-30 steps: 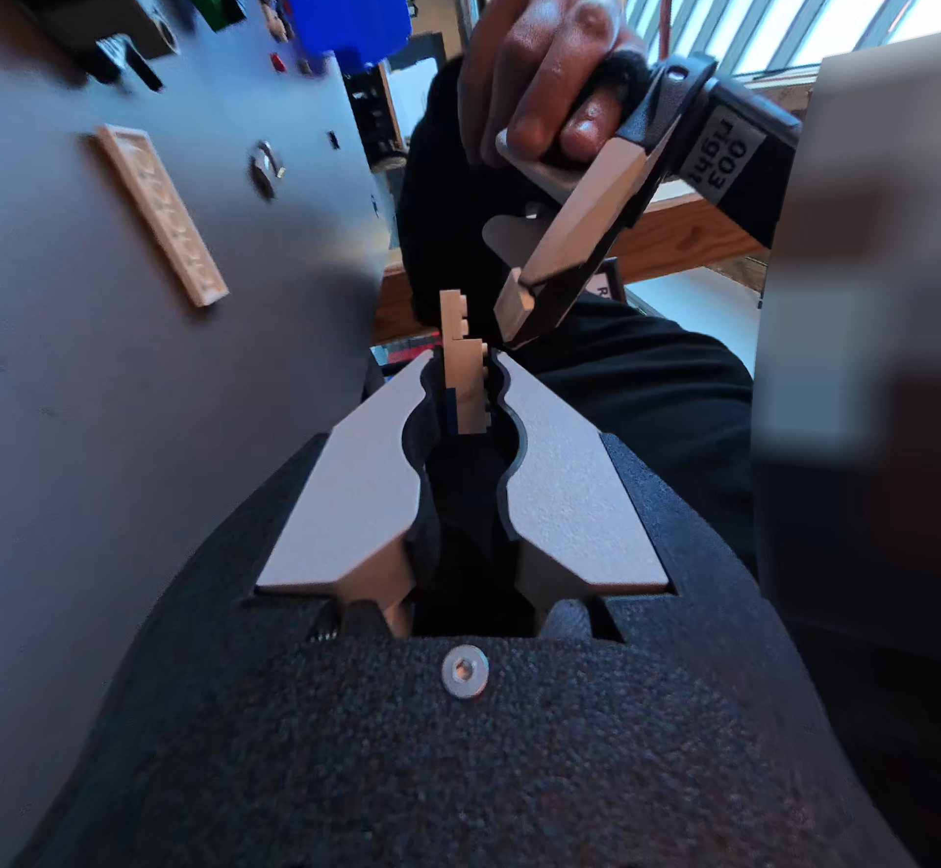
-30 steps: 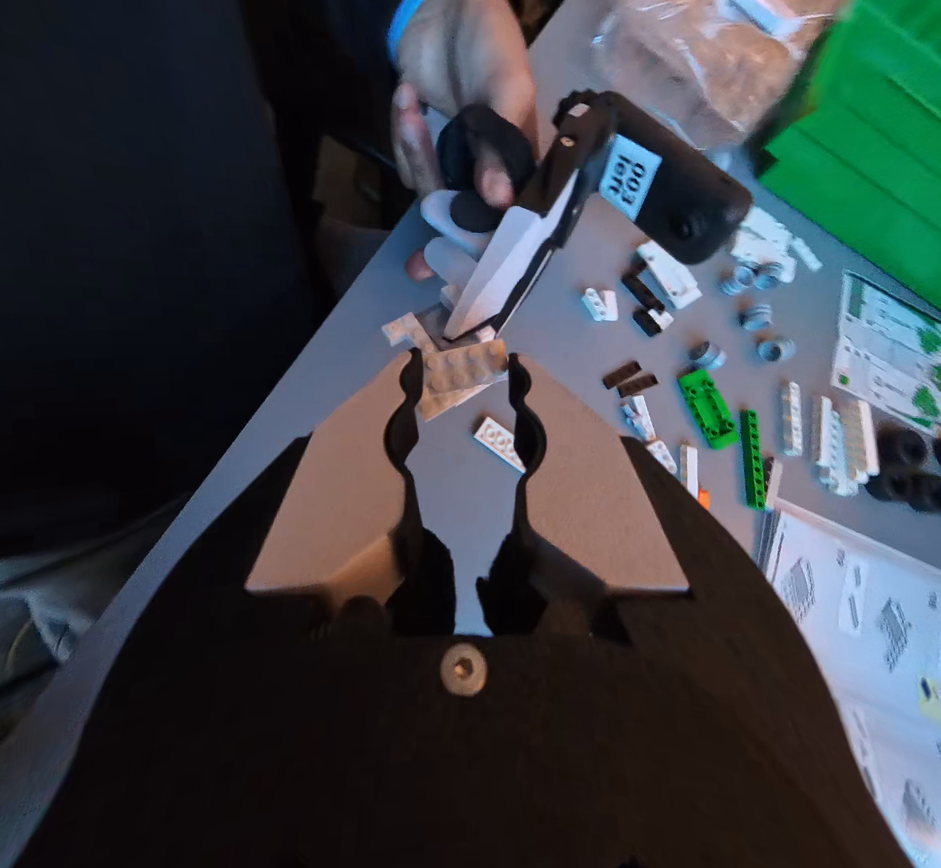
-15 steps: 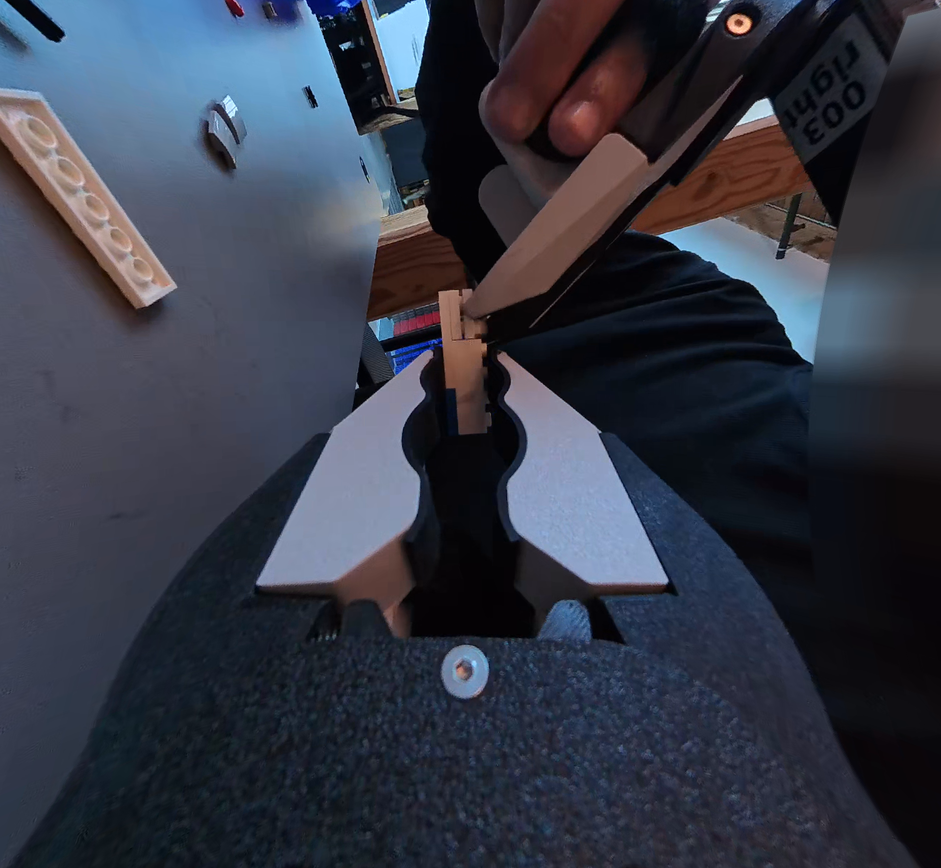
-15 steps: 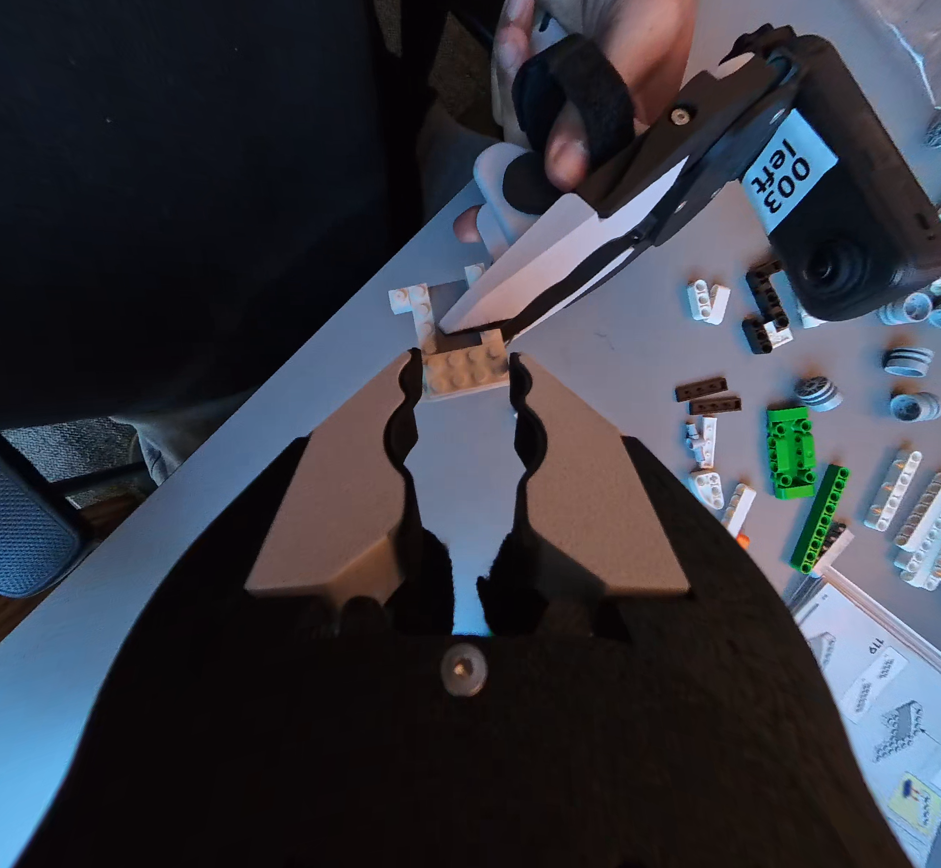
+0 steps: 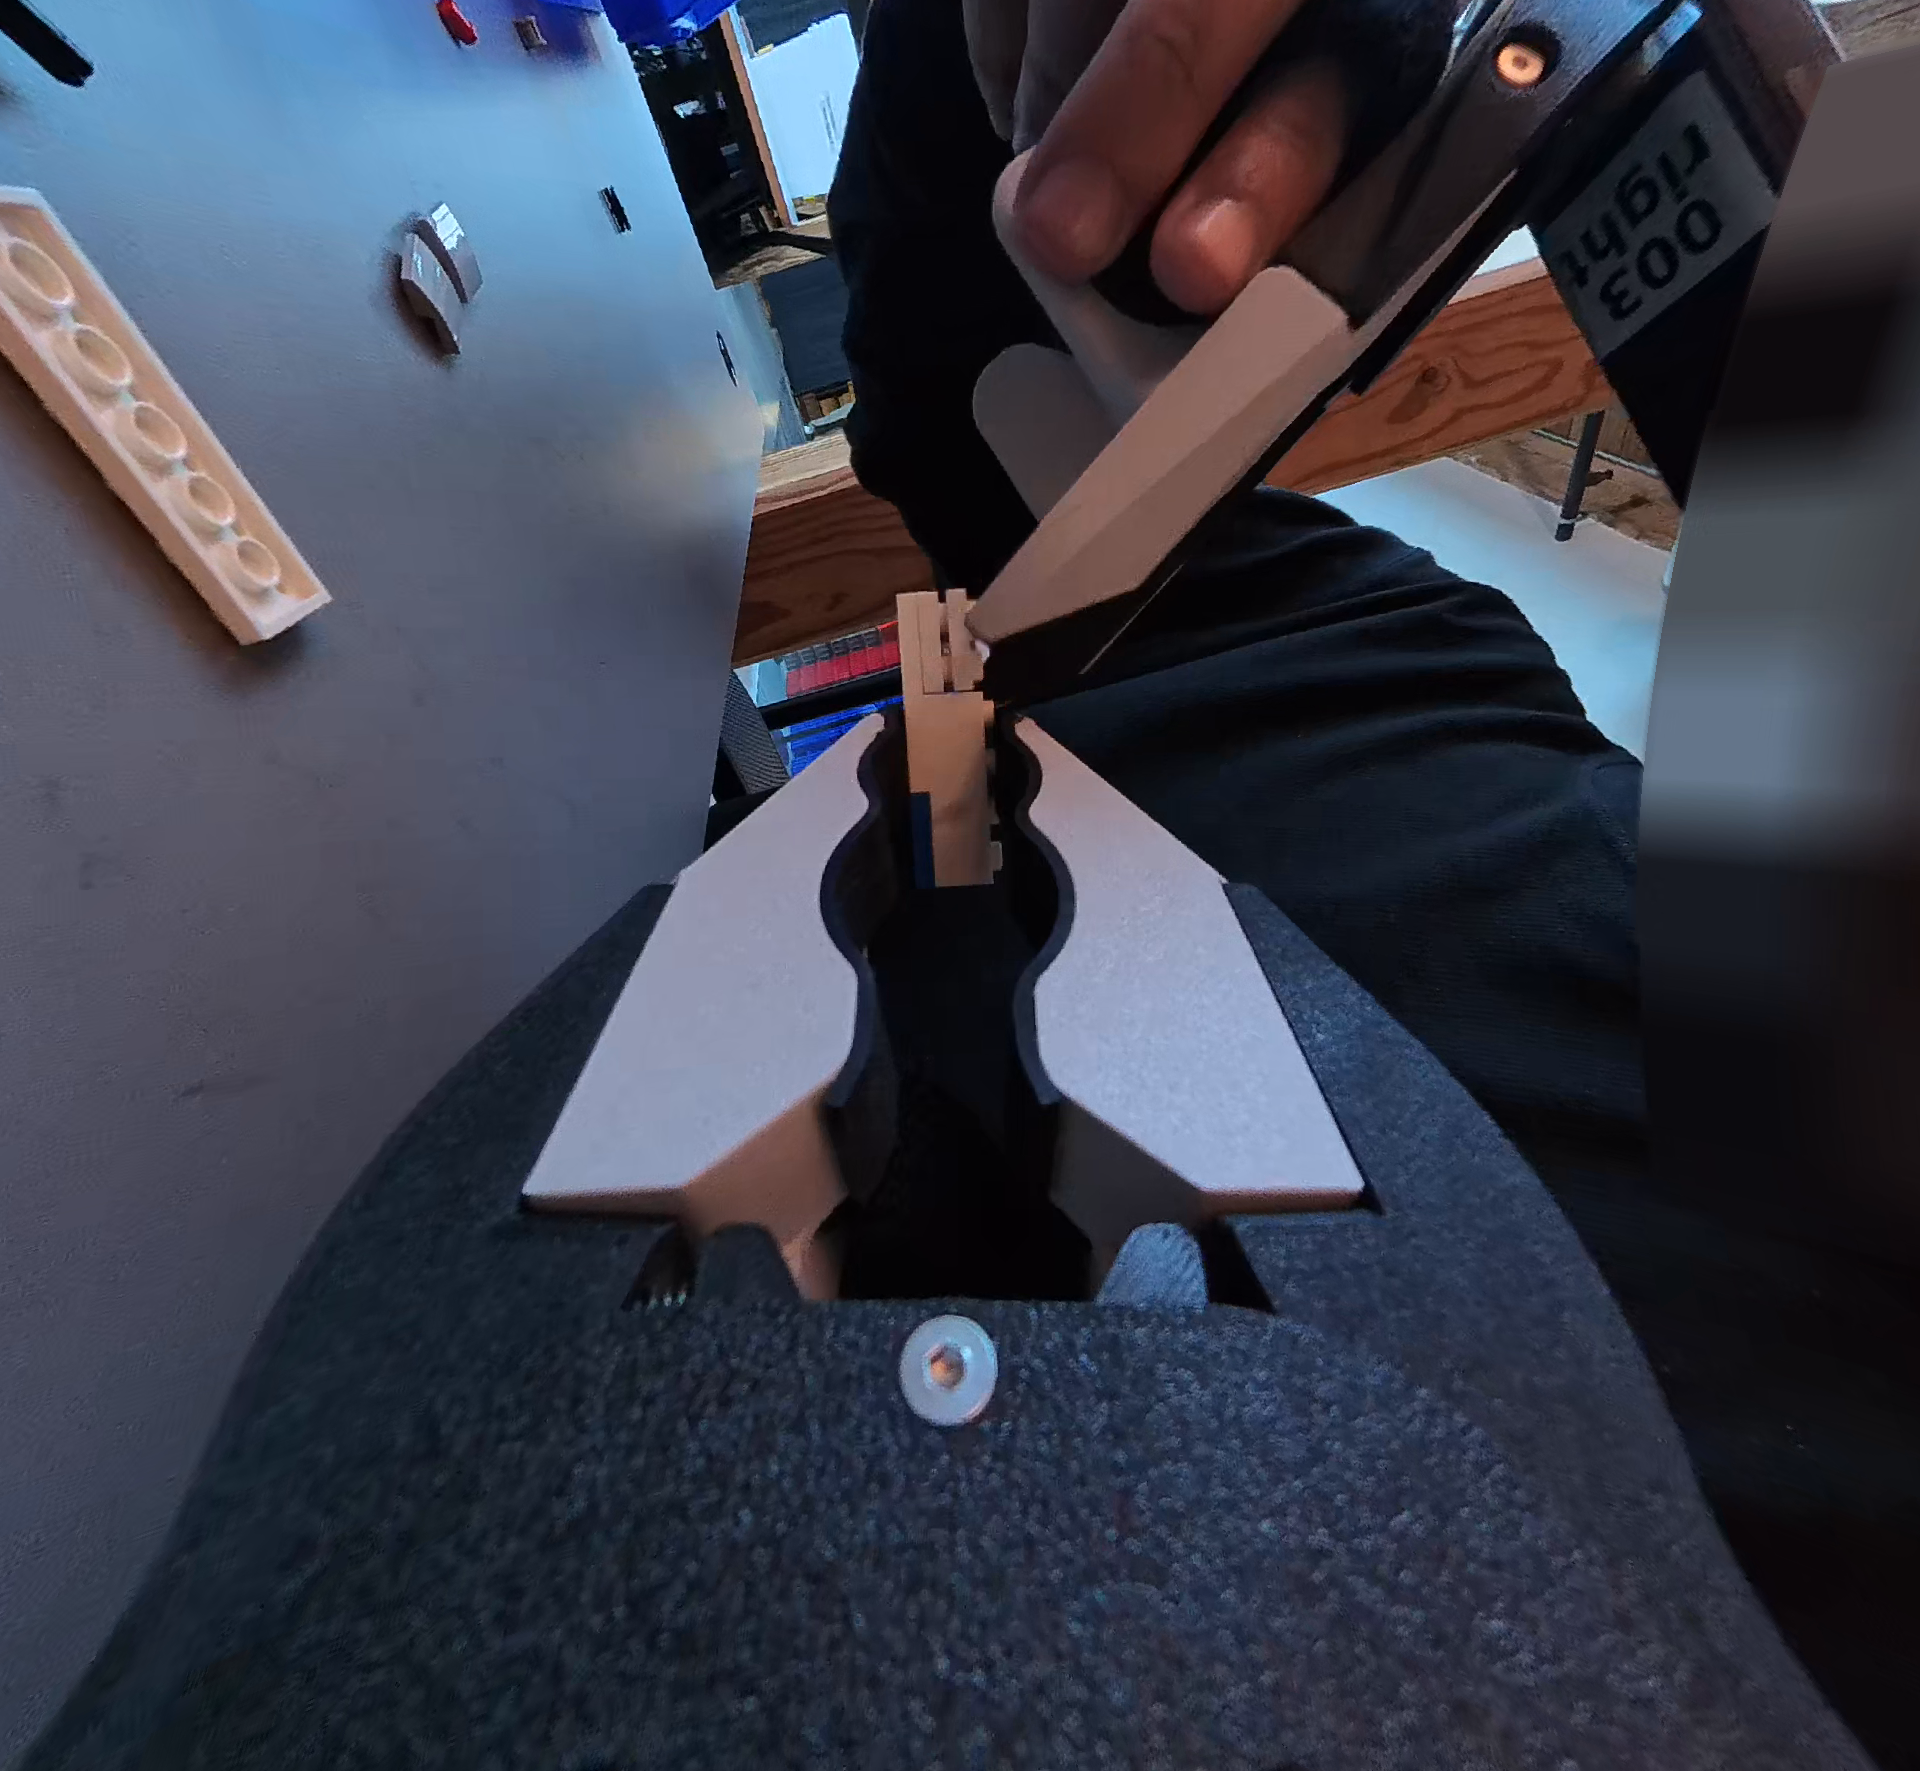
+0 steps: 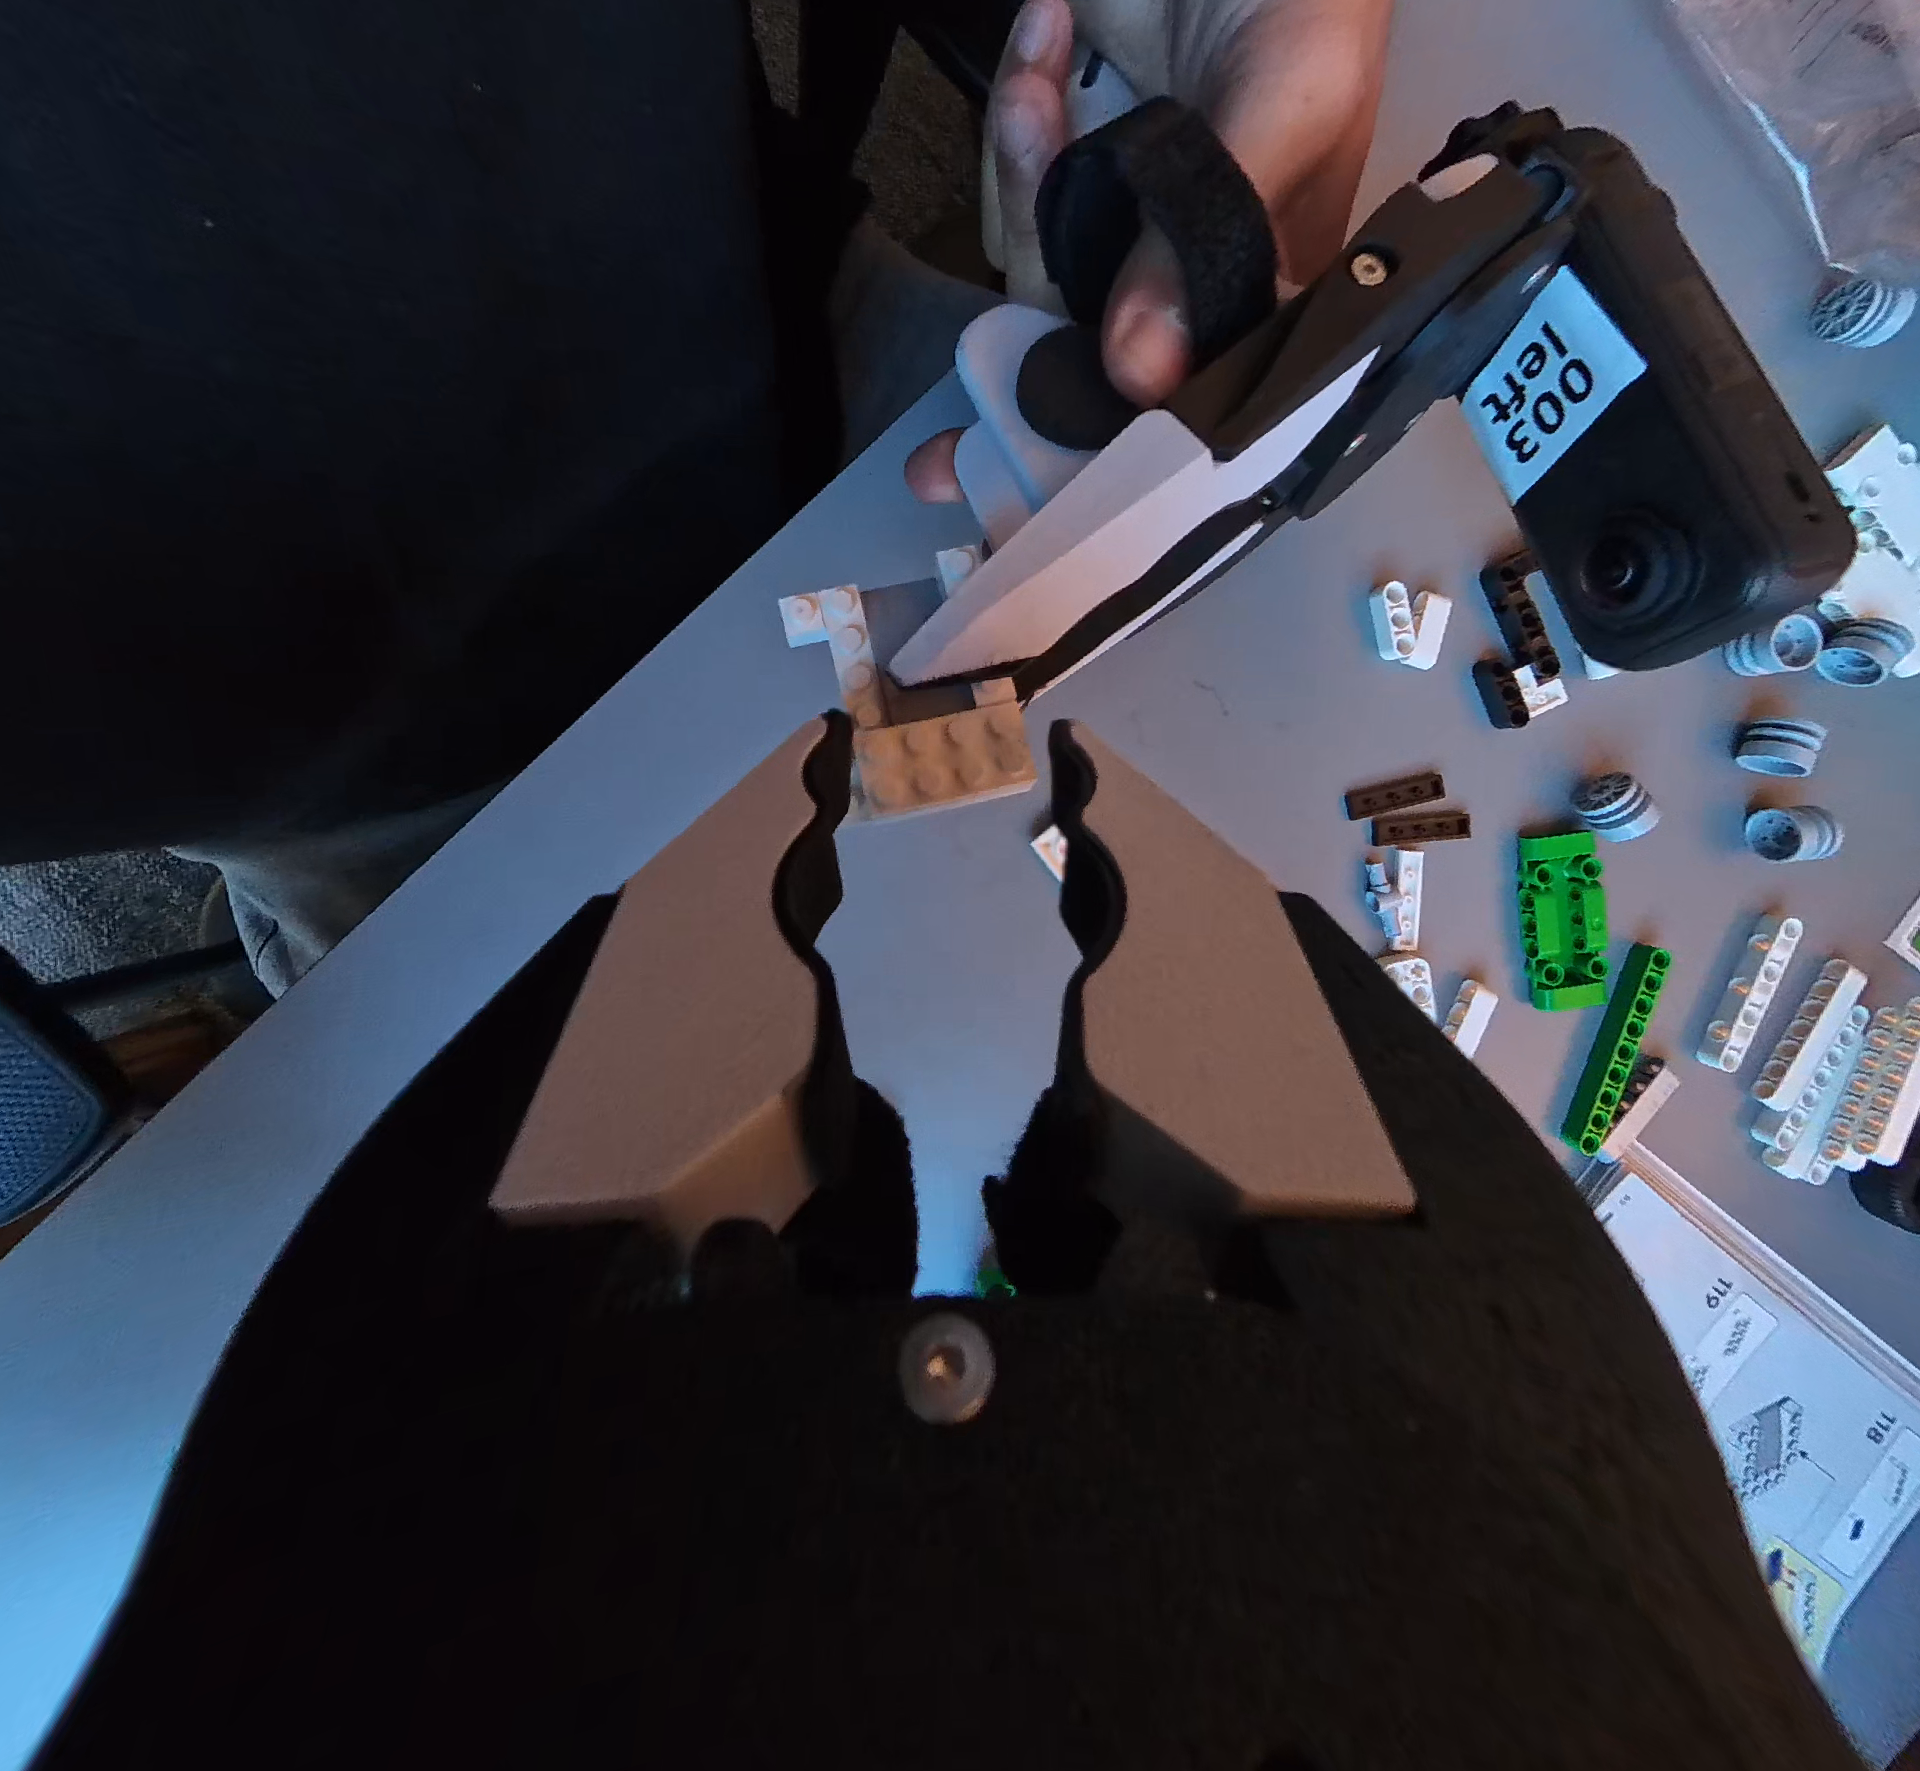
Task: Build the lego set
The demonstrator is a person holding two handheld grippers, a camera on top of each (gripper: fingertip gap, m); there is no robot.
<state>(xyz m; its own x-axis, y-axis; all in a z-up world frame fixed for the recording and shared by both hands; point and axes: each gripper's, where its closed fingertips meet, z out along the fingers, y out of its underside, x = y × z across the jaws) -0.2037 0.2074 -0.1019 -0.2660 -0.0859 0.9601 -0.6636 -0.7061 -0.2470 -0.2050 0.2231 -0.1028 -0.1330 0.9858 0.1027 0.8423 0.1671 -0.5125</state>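
Observation:
My left gripper [image 5: 951, 734] is shut on a flat white lego assembly [image 5: 951, 786], seen edge-on and sticking out past its tips. In the right wrist view the assembly [image 6: 842, 625] is white plates around a dark grey part, held above the table's near edge, with the left gripper [image 6: 935, 677] clamped on it from the upper right. My right gripper [image 6: 945, 734] holds a small white plate [image 6: 940, 765] between its fingertips. The plate is pressed against the end of the assembly. In the left wrist view the right gripper [image 5: 977, 646] meets the assembly's top from the upper right.
A long white plate [image 5: 156, 412] and a small grey part [image 5: 436, 272] lie on the grey table [image 5: 468, 786]. Right of the grippers lie a green brick [image 6: 1558, 921], a green beam [image 6: 1621, 1056], white beams [image 6: 1829, 1056], grey wheels [image 6: 1610, 807], brown plates [image 6: 1397, 796], an instruction booklet [image 6: 1766, 1409] and a plastic bag [image 6: 1808, 7]. Left and right tips are no more than a few centimetres apart. Between my right fingertips and the green brick [image 6: 1558, 921] there is roughly 20 cm.
The right gripper has carried the white plate across the gap to the assembly. The plate now sits against the assembly's end. The left gripper has kept its hold.

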